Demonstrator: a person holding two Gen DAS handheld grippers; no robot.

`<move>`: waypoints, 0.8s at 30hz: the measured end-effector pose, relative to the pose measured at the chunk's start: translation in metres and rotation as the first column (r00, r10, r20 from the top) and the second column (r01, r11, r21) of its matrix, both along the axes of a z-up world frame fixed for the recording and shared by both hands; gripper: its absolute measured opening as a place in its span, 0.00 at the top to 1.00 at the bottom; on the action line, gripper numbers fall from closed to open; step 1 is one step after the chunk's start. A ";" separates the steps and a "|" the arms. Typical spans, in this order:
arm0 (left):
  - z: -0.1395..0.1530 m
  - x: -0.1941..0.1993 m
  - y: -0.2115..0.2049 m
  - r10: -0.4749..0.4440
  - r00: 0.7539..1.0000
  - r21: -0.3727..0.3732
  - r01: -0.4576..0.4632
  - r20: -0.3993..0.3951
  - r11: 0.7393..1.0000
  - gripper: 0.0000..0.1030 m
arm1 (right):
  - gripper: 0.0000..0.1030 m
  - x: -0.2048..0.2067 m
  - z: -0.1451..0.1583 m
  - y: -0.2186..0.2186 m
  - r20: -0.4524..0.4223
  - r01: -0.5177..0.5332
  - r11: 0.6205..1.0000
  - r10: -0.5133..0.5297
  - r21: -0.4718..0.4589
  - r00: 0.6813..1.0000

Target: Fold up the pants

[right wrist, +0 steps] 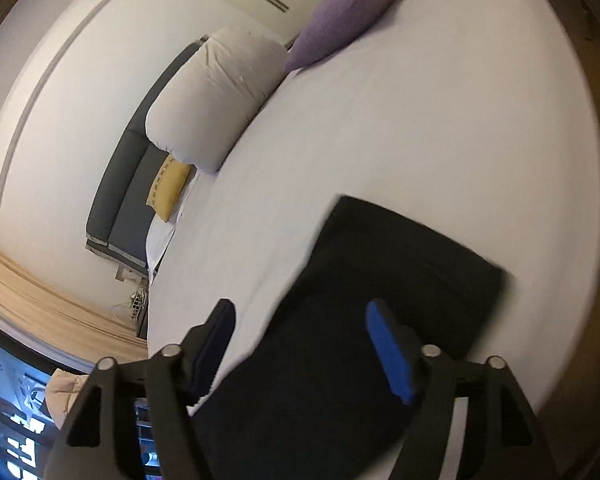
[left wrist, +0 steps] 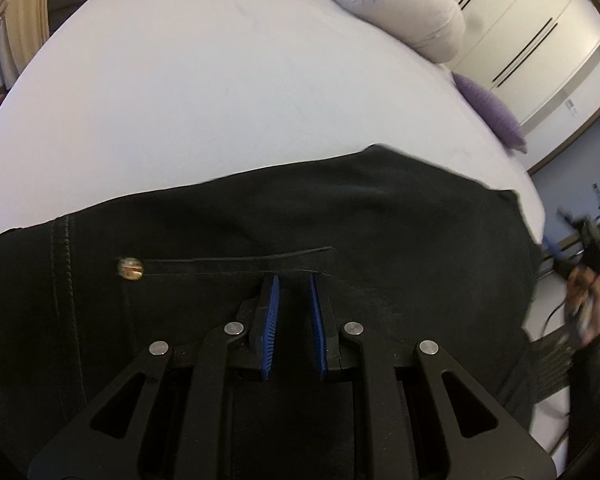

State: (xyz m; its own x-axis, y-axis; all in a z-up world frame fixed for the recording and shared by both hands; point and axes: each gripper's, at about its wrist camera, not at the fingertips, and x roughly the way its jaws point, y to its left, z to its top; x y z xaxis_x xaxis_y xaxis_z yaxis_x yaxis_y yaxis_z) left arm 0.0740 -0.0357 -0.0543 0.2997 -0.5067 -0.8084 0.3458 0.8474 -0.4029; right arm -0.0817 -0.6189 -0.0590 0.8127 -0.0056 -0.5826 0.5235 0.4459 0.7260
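One pair of black pants (left wrist: 260,220) on the bed; left tongs (left wrist: 293,280) pinch its fabric, right tongs (right wrist: 300,312) gape wide.

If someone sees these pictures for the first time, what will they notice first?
The black pants lie across the near part of the white bed and fill the lower half of both views. The left gripper sits nearly shut at their pocket seam. A purple pillow lies at the bed's far edge.

a white-sheeted bed (right wrist: 440,92) carries black pants (left wrist: 260,216), a purple cushion (right wrist: 344,12) and a rolled white duvet (right wrist: 216,96).
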 end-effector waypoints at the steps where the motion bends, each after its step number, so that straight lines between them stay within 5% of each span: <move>1: 0.007 -0.003 -0.005 -0.013 1.000 -0.022 0.013 0.008 1.000 0.86 | 0.30 -0.018 -0.007 -0.001 -0.007 0.020 1.000 -0.020 0.015 1.000; 4: 0.018 -0.010 -0.026 -0.063 0.998 -0.036 0.064 0.020 0.997 0.86 | 0.29 -0.046 -0.032 0.006 -0.019 0.077 0.990 -0.076 0.117 0.997; 8: -0.003 -0.012 -0.049 -0.100 0.994 0.017 0.101 -0.038 0.995 0.86 | 0.29 -0.073 -0.043 -0.003 -0.007 0.132 0.970 -0.134 0.205 0.991; 12: -0.019 -0.008 -0.037 -0.057 0.995 -0.090 0.050 -0.082 0.995 0.86 | 0.30 -0.082 -0.054 -0.025 0.012 0.204 0.935 -0.216 0.291 0.976; 19: -0.014 -0.021 -0.057 -0.093 0.995 0.026 0.093 -0.021 0.995 0.86 | 0.30 -0.075 -0.053 -0.046 0.025 0.218 0.921 -0.238 0.323 0.971; 24: -0.019 -0.023 -0.055 -0.087 0.996 0.001 0.087 -0.032 0.996 0.86 | 0.34 -0.070 -0.046 -0.046 0.046 0.185 0.928 -0.211 0.323 0.976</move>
